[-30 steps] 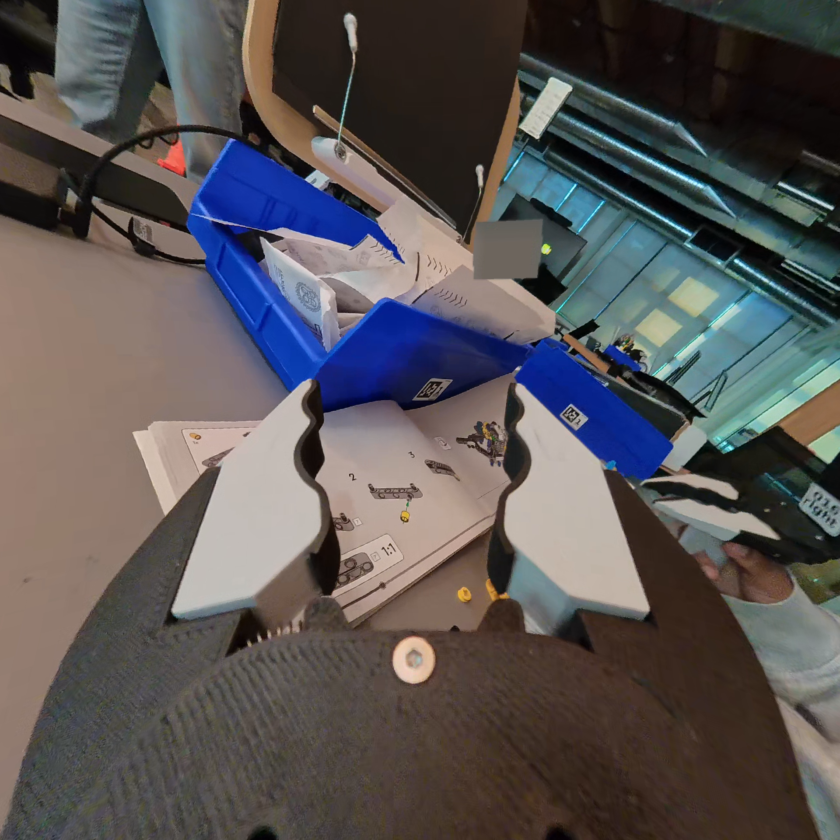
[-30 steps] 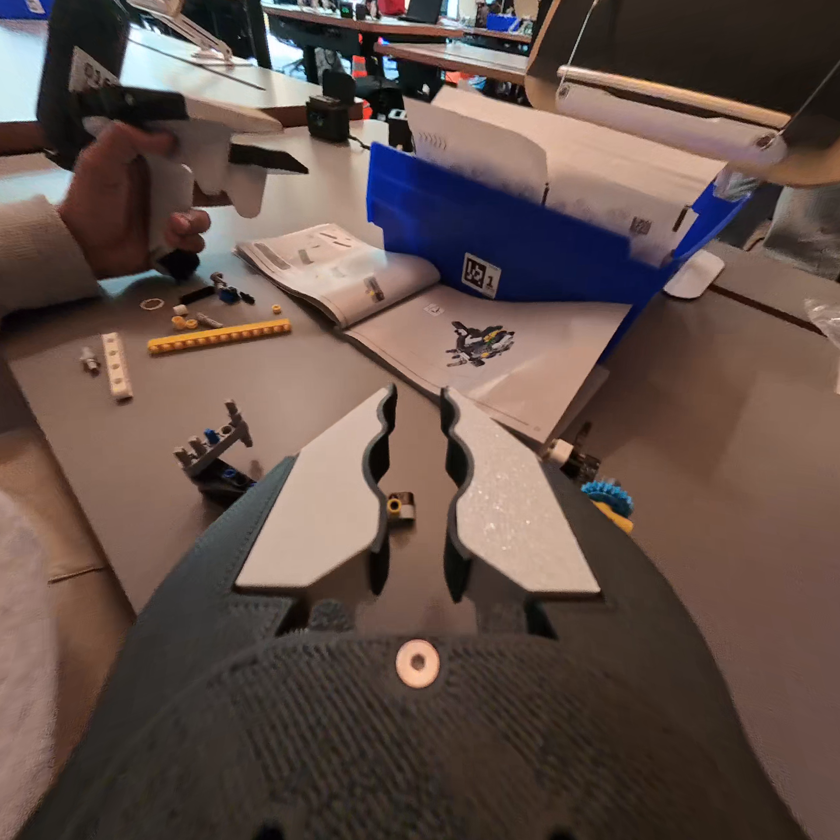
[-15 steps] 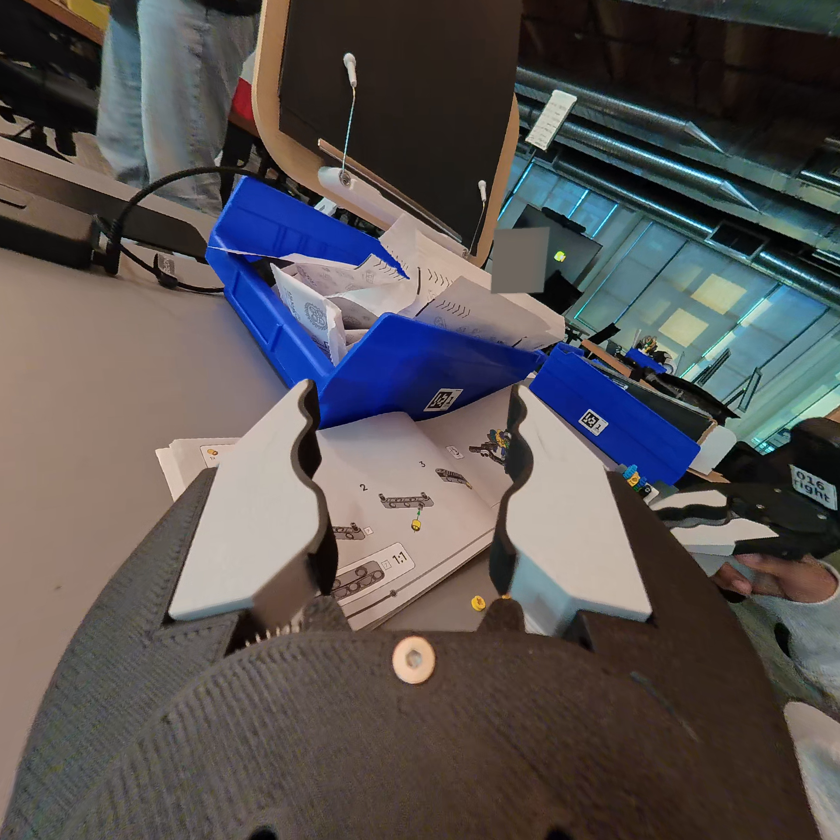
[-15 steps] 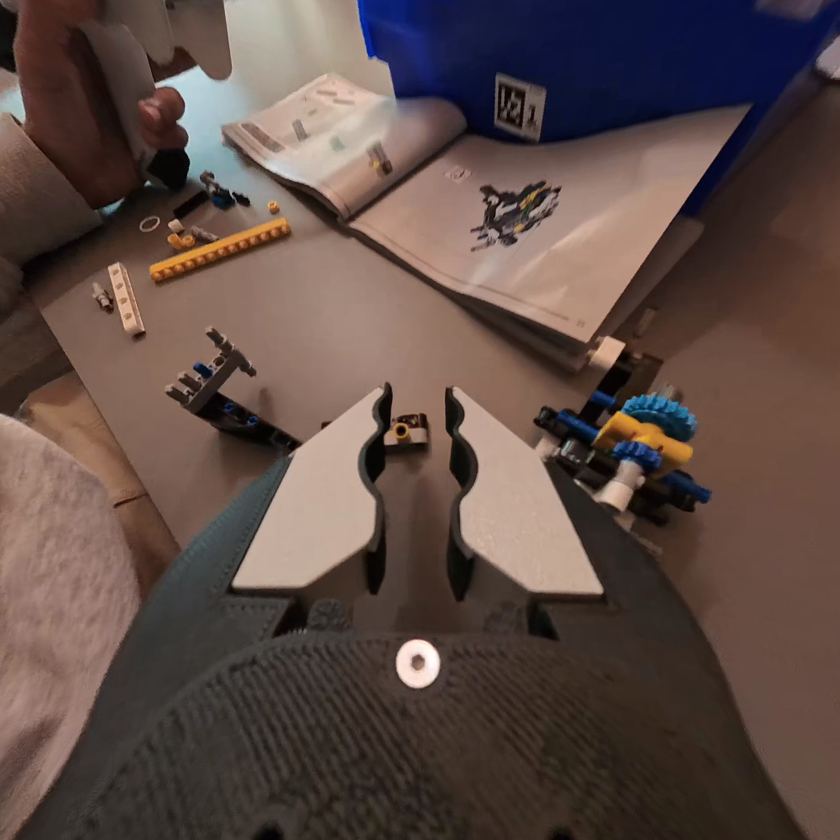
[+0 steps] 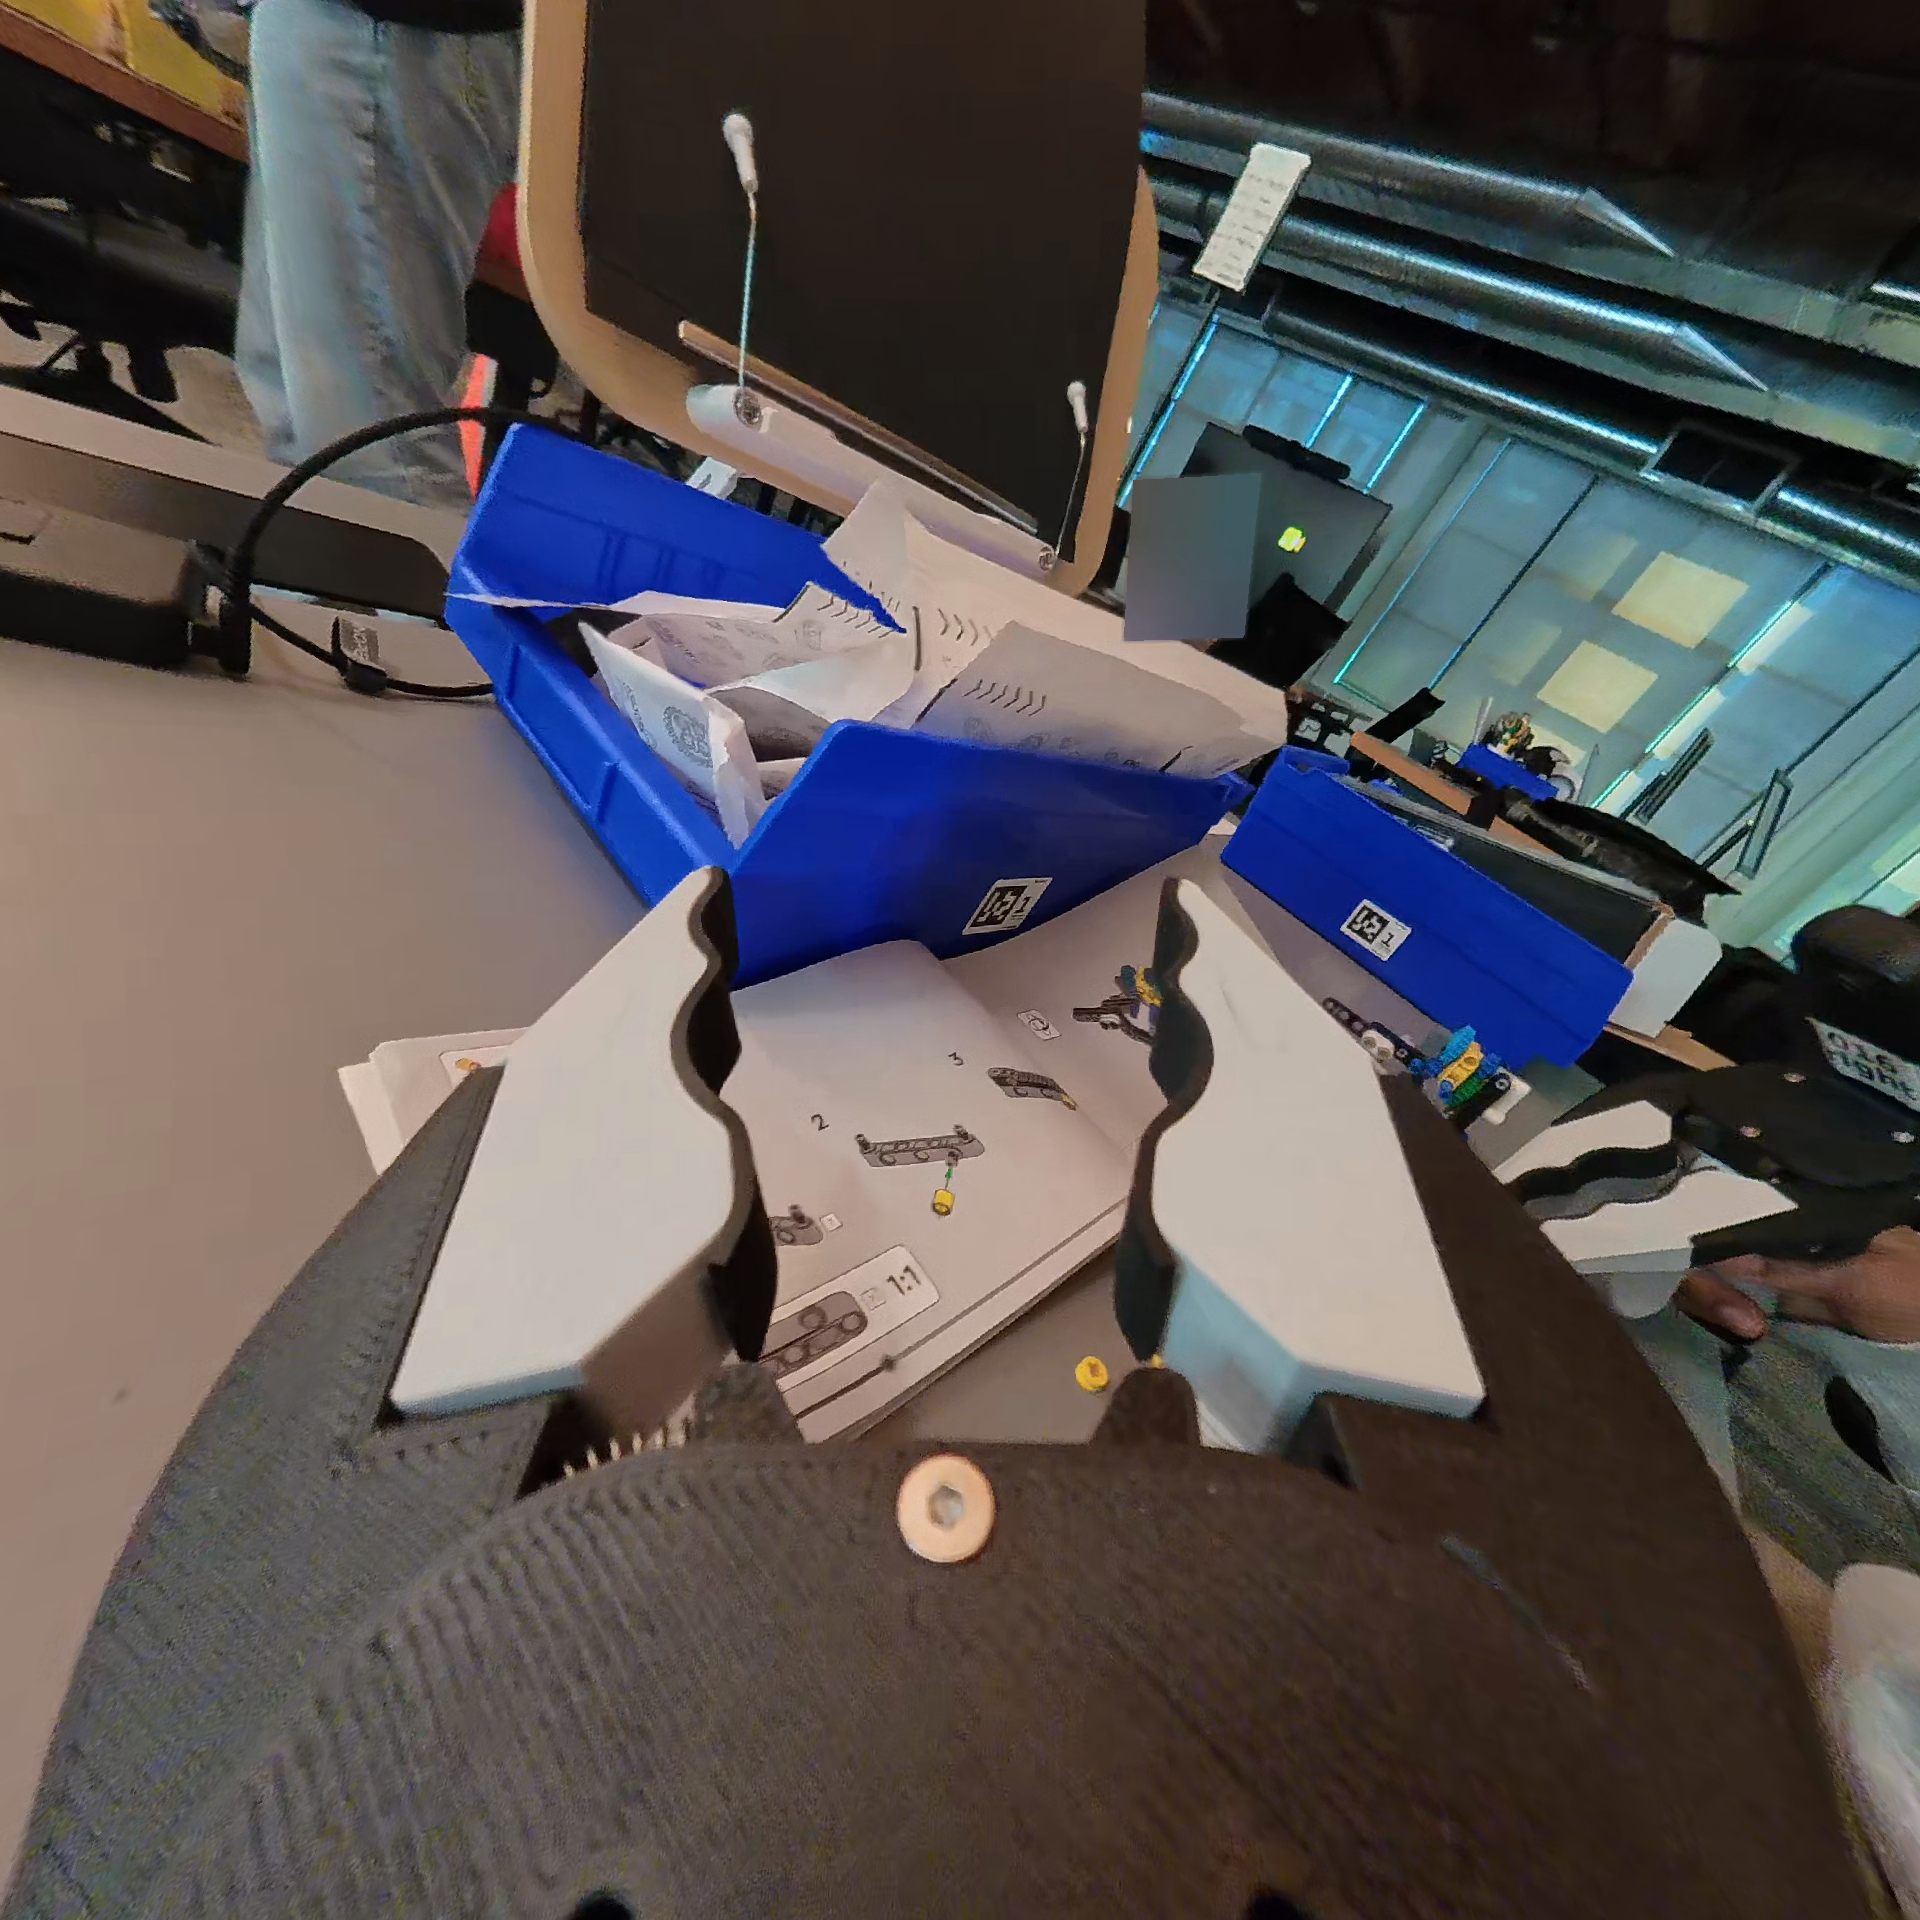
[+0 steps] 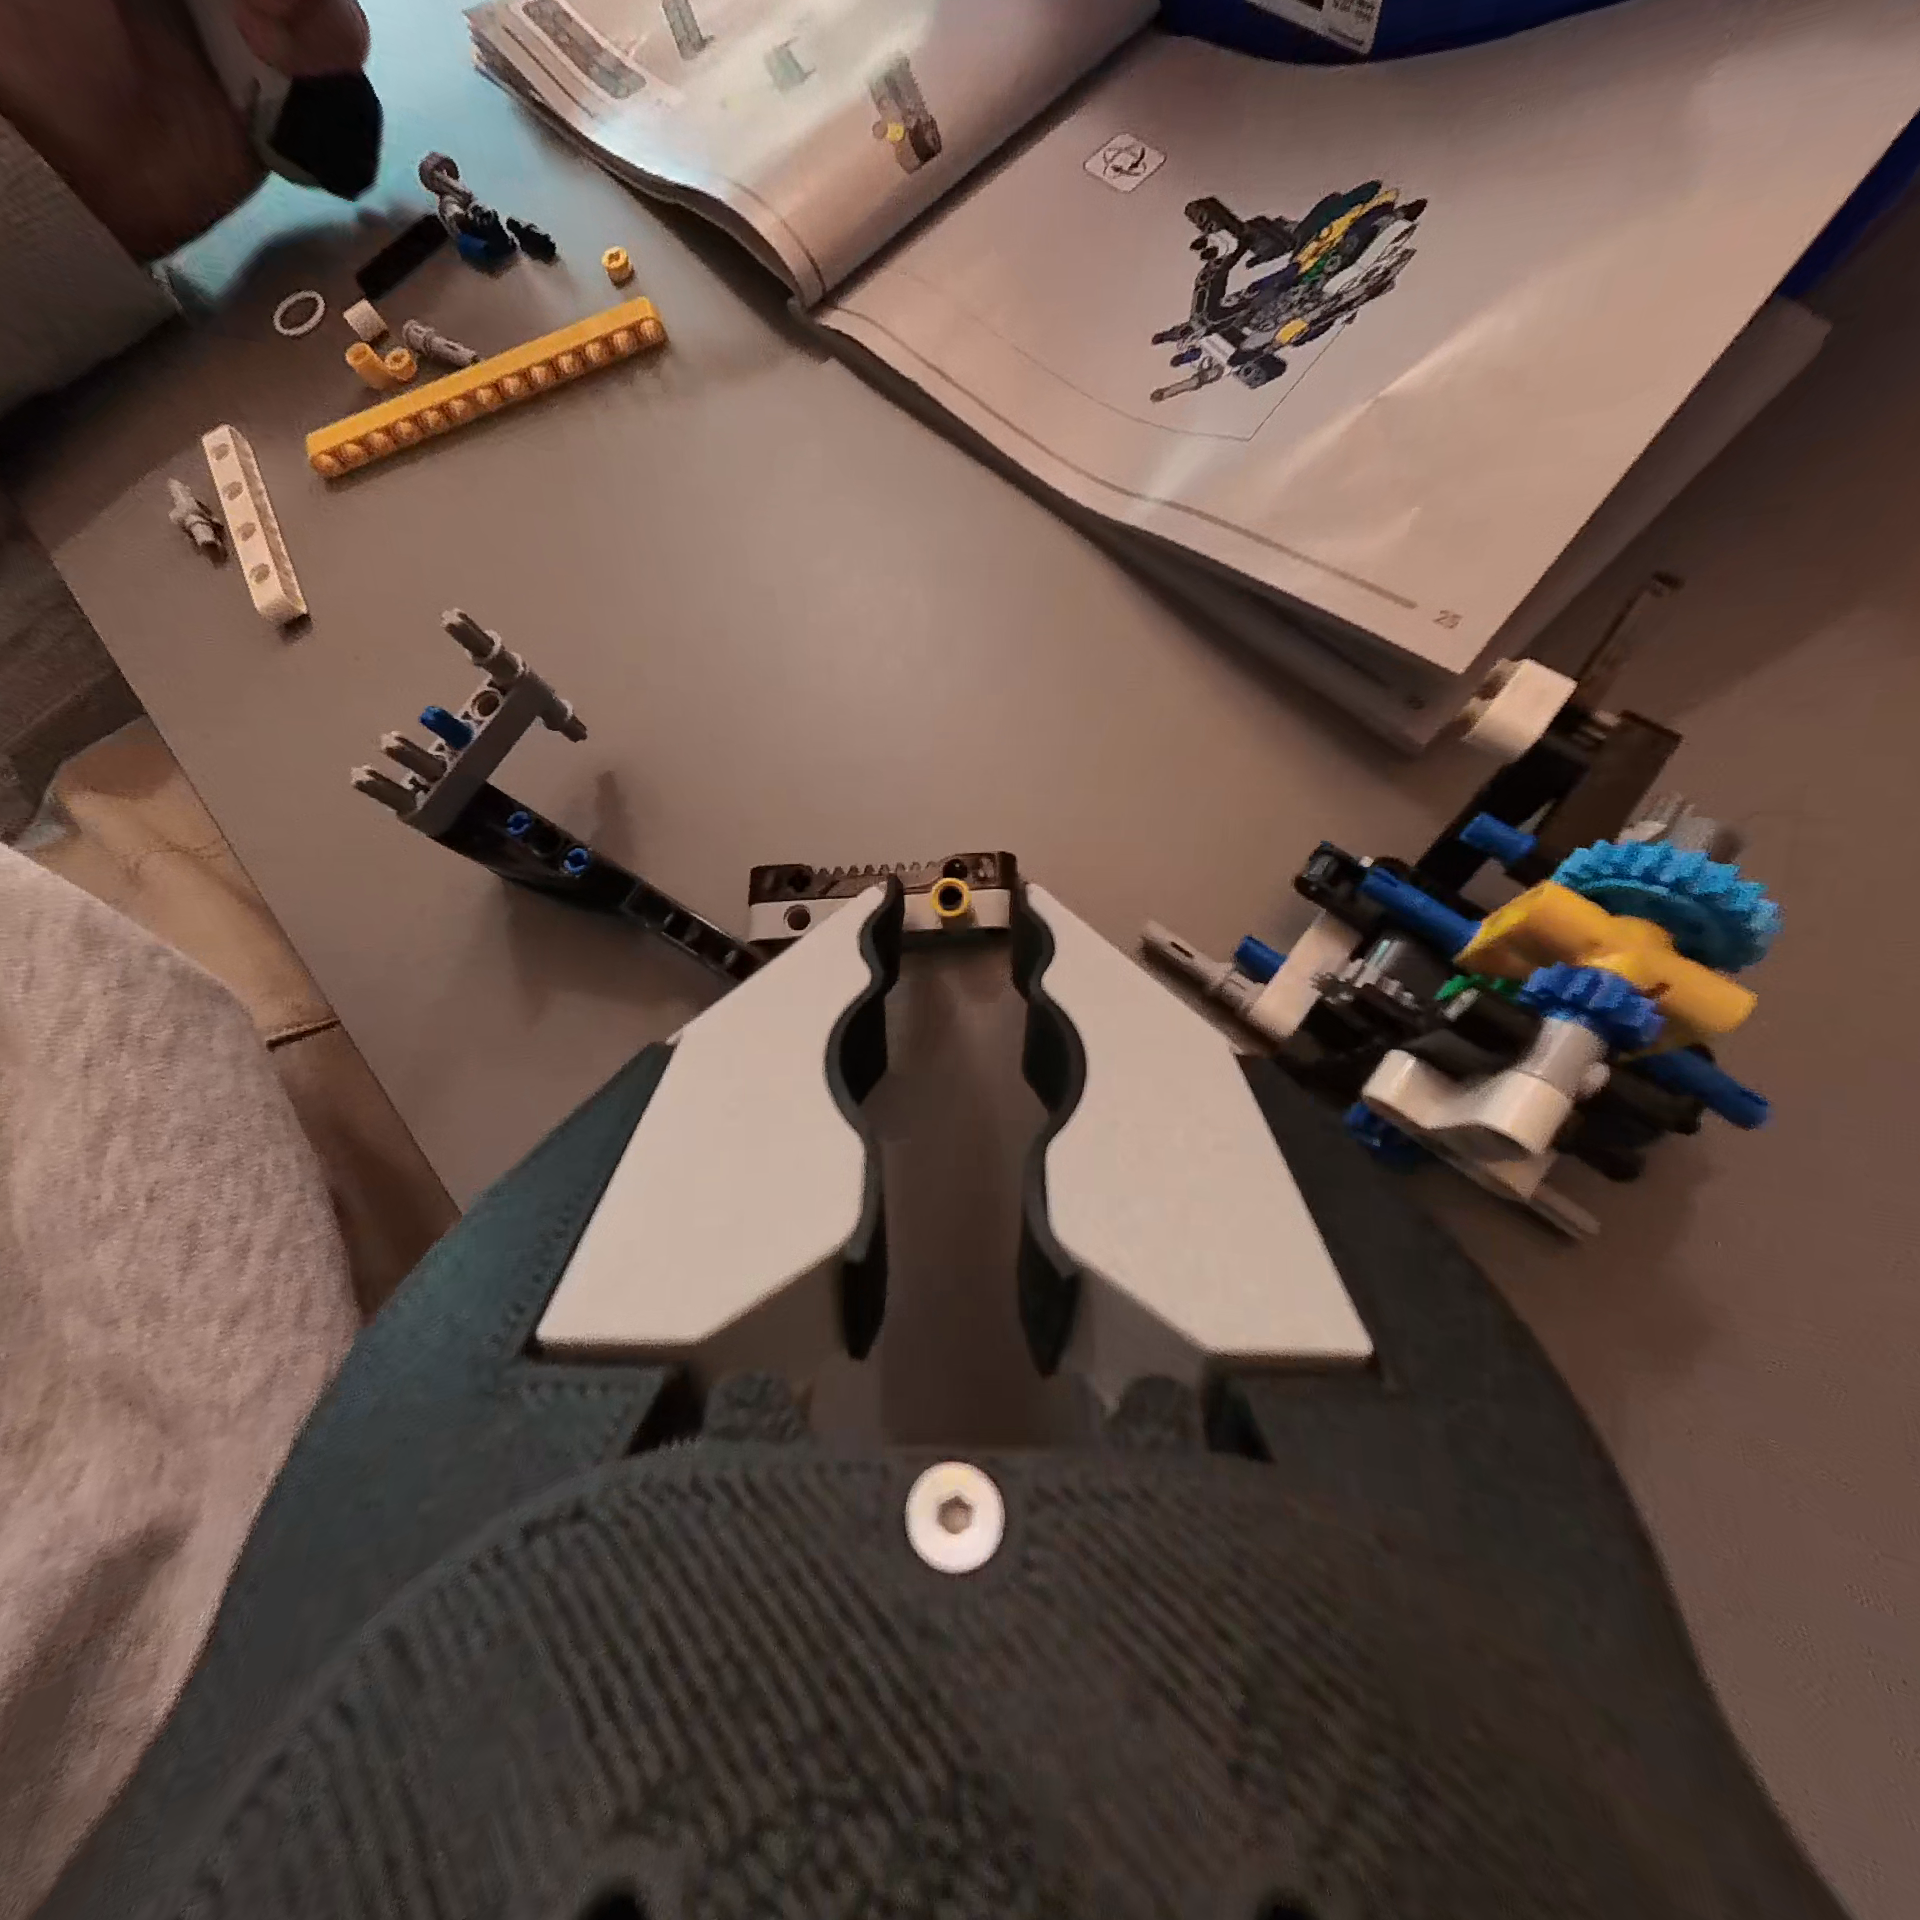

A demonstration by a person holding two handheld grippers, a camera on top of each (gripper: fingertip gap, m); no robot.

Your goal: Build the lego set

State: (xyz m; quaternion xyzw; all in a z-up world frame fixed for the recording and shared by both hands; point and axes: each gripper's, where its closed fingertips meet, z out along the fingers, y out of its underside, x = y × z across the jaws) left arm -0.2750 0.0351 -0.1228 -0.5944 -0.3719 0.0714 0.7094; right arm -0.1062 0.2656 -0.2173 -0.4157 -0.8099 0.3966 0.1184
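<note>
In the right wrist view, my right gripper [image 6: 954,899] is narrowly open, low over the grey table. Its tips sit on either side of a small piece [image 6: 883,894] made of a black gear rack, a white beam and a yellow pin; I cannot tell if they touch it. A grey-and-black angled assembly [image 6: 488,748] lies to its left. A geared assembly [image 6: 1538,997] with blue gears and a yellow part lies to its right. My left gripper [image 5: 945,904] is open and empty, held above the open instruction booklet [image 5: 914,1122]. The right gripper also shows in the left wrist view [image 5: 1662,1174].
A long yellow beam [image 6: 488,384], a white beam [image 6: 255,525] and several small loose parts lie at the left. The booklet [image 6: 1299,436] lies at the back. A blue bin [image 5: 914,831] holds paper bags, with a second blue bin [image 5: 1434,935] beside it. A small yellow piece [image 5: 1089,1371] lies on the table. Left tips to right tips: about 30 cm. The small yellow piece [image 5: 1089,1371] is about 12 cm from my left fingertips and 20 cm from my right. My right wrist view [image 6: 610,252] looks at it from another angle.
My right gripper has tipped downward and moved forward until the small rack piece sits at its tips; its gap has stayed the same. My left gripper has stayed open and shifted only slightly.
</note>
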